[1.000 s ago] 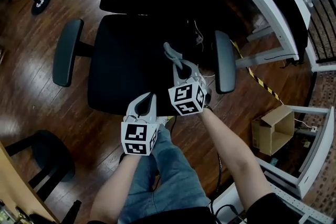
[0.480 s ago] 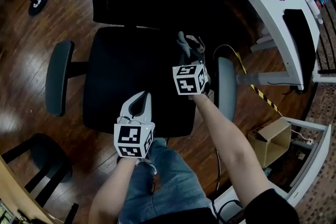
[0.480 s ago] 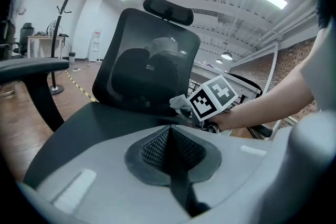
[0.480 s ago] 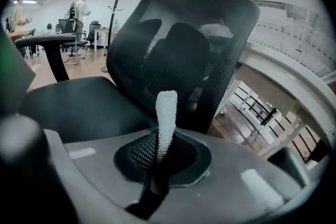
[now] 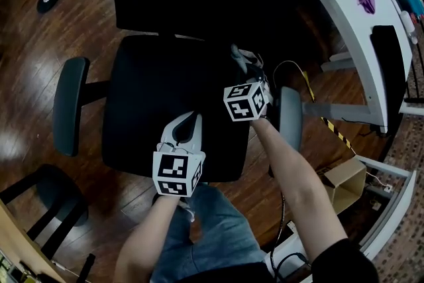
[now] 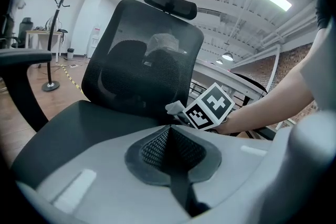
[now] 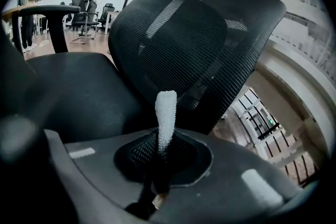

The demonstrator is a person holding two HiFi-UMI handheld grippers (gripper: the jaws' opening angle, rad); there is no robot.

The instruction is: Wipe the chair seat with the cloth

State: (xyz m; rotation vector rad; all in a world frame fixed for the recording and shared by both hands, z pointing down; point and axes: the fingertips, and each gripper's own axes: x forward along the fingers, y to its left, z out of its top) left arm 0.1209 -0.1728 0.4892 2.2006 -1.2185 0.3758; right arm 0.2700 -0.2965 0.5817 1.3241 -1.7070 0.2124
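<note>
At the right rear corner of the black chair seat (image 5: pixel 159 103), a white nubby cloth (image 7: pixel 166 113) is being pinched by the right gripper (image 5: pixel 242 57), presumably for wiping; the left gripper (image 5: pixel 190 121) is being held clenched, empty.

White desk (image 5: pixel 350 22) rt, cardboard box (image 5: pixel 342 183) nr it.

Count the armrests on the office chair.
2. One armrest is left of the seat in the head view; the other armrest is right of it, beside the right gripper. None looks hidden.
</note>
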